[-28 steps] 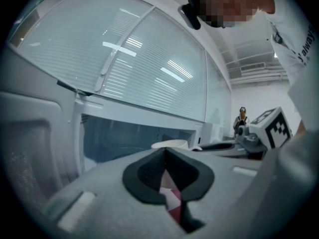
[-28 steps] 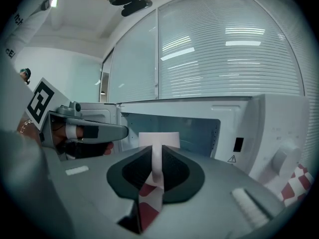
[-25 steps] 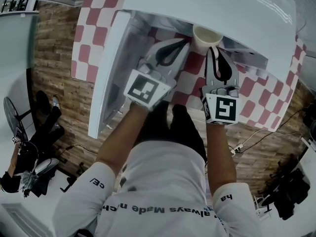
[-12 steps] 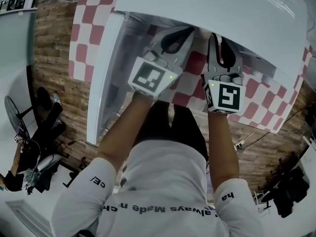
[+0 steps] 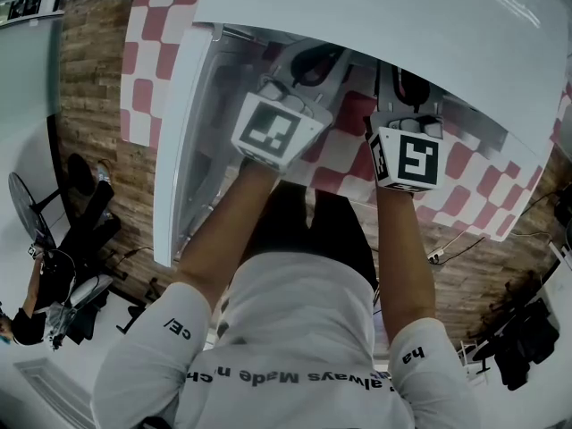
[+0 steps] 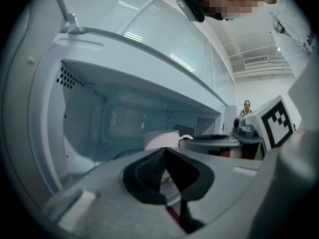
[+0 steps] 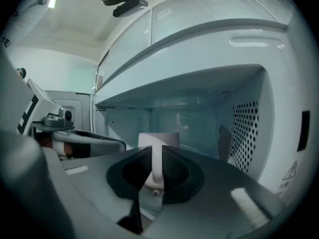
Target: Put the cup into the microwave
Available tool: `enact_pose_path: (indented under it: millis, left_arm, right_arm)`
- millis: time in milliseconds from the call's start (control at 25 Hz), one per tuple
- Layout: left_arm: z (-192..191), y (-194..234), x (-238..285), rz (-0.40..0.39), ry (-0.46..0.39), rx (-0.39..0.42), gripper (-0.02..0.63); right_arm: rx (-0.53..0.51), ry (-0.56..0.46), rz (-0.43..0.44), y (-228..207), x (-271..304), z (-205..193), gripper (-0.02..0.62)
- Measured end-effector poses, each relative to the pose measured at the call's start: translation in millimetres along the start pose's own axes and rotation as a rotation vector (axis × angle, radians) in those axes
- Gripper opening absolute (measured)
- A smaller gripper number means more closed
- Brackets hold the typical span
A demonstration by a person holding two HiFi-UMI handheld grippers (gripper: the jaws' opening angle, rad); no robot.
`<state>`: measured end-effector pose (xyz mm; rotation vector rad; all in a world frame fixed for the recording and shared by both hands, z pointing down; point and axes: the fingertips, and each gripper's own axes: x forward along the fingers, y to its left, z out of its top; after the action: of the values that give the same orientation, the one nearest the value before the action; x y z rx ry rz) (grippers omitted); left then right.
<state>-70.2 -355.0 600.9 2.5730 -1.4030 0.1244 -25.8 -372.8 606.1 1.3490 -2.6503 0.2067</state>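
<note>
- The cup [image 7: 158,139], white, is inside the open microwave [image 5: 402,16]. It stands upright just past the fingertips of the right gripper [image 7: 157,164], with the cavity's back wall behind it.
- The right gripper's dark fingers [image 7: 175,171] are closed on the cup's handle [image 7: 156,166]. The handle runs as a pale upright strip between the two pads, and the cup's body lies directly beyond them.
- The perforated side wall [image 7: 244,133] of the cavity is to the right of the cup and apart from it.
- The left gripper [image 6: 167,158] also reaches into the microwave mouth. Its fingers [image 6: 144,176] are pressed together with nothing between them.
- In the left gripper view the cup appears just above and beyond those closed fingertips, not touching them. The right gripper's body lies beside it on the right.
- In the head view the microwave's white top hides the cup and both sets of fingertips. Only the rear parts of the grippers show, with their marker cubes [image 5: 277,130] and [image 5: 411,157] side by side.
- The microwave door [image 5: 179,150] is swung open on the left.
- A red-and-white checked cloth [image 5: 147,52] covers the worktop under the microwave.
</note>
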Motion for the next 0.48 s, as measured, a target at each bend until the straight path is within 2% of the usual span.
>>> enact_pose_path:
  millis: [480]
  left_arm:
    - [-7.4, 3.4, 3.6, 0.014, 0.012, -0.020, 0.003]
  right_arm:
    - [-0.041, -0.032, 0.027, 5.2, 9.9, -3.7, 0.041]
